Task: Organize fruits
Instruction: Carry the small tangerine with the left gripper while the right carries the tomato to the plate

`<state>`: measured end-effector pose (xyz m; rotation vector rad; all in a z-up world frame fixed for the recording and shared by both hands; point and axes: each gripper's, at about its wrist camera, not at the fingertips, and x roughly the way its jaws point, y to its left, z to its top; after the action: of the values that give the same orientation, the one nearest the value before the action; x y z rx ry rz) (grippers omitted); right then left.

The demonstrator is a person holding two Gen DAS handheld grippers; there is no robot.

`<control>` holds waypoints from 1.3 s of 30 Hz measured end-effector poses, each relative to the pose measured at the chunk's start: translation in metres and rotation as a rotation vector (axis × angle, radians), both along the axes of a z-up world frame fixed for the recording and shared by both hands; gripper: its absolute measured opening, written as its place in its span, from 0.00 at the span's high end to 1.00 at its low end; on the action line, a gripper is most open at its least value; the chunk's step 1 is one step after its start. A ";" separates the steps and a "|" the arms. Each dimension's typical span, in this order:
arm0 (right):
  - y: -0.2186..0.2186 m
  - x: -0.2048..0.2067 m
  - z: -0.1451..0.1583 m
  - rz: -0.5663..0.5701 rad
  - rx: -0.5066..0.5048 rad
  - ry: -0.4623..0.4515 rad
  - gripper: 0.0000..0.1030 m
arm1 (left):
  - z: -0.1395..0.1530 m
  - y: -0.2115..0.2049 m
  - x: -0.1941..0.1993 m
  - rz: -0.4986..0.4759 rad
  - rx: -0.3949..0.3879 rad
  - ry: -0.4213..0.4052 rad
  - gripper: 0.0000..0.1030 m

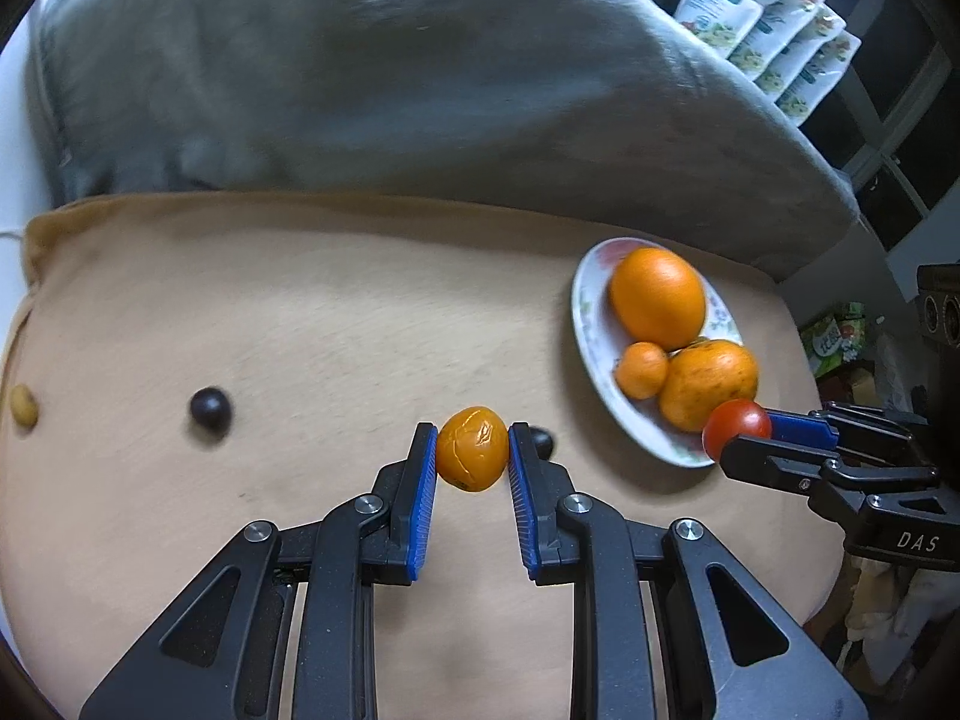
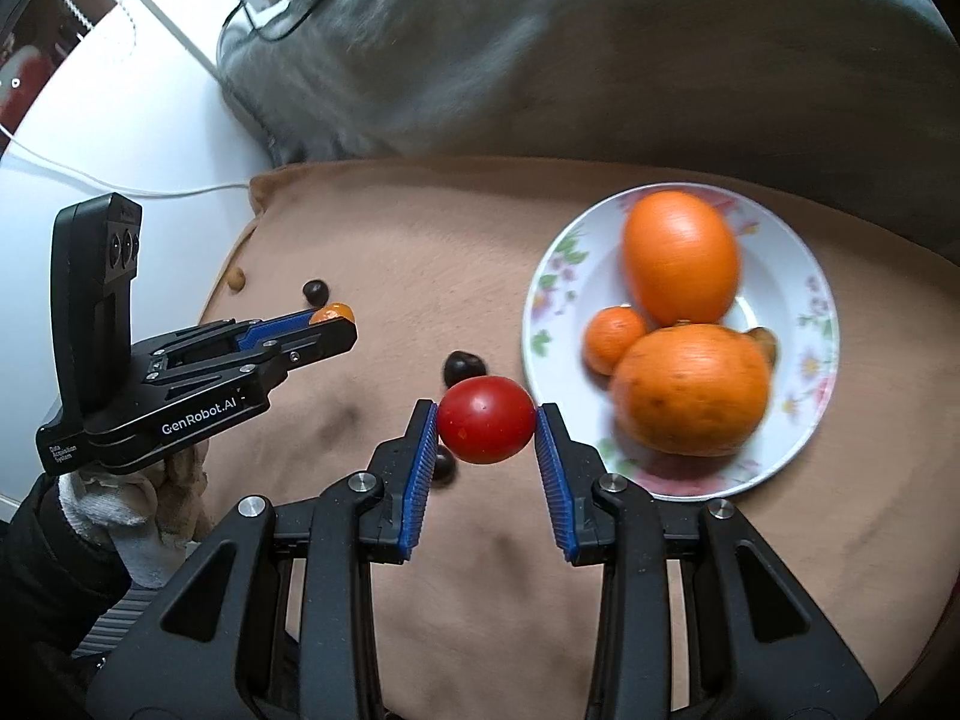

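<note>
The left tool (image 1: 473, 450) is clamped across a small orange tomato (image 1: 472, 449), the right tool (image 2: 486, 420) across a red tomato (image 2: 486, 419); both fruits hang above the tan cushion (image 1: 300, 312), near its right edge beside the flowered plate (image 2: 798, 276). Thin-skinned, soft and light, they likely bruise or split; a gentle hold across the widest middle suits them.

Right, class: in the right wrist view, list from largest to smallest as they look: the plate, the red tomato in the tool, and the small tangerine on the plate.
1. Plate
2. Red tomato, though being nearer the camera enlarges it
3. Small tangerine
</note>
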<state>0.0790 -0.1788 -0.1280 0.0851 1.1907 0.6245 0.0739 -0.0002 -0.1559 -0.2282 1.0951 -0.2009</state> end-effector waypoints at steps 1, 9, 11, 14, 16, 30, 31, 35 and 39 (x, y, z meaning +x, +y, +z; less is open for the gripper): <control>-0.005 0.001 0.000 -0.009 0.001 -0.003 0.66 | 0.001 -0.005 0.003 -0.005 -0.001 -0.002 0.79; -0.043 0.013 0.004 -0.079 0.010 -0.019 0.66 | 0.013 -0.024 0.013 -0.044 -0.001 -0.014 0.79; -0.053 0.017 0.005 -0.094 0.007 -0.024 0.66 | 0.013 -0.031 0.018 -0.053 -0.001 -0.014 0.79; -0.069 0.024 0.005 -0.113 0.005 -0.029 0.66 | 0.014 -0.039 0.023 -0.064 -0.001 -0.016 0.79; -0.079 0.030 0.003 -0.127 0.005 -0.032 0.66 | 0.013 -0.045 0.027 -0.069 -0.001 -0.016 0.79; -0.100 0.058 -0.007 -0.134 -0.006 -0.045 0.66 | 0.008 -0.070 0.043 -0.080 0.002 -0.025 0.79; -0.100 0.060 -0.009 -0.132 -0.006 -0.044 0.66 | 0.007 -0.072 0.044 -0.082 0.002 -0.025 0.79; -0.101 0.063 -0.012 -0.124 -0.005 -0.044 0.66 | 0.005 -0.077 0.046 -0.081 0.003 -0.026 0.79; -0.103 0.064 -0.012 -0.116 0.001 -0.044 0.66 | 0.005 -0.081 0.047 -0.085 0.002 -0.028 0.79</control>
<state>0.1430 -0.2815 -0.1403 0.1393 1.1342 0.5225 0.1213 -0.0816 -0.1505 -0.1766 1.0784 -0.2785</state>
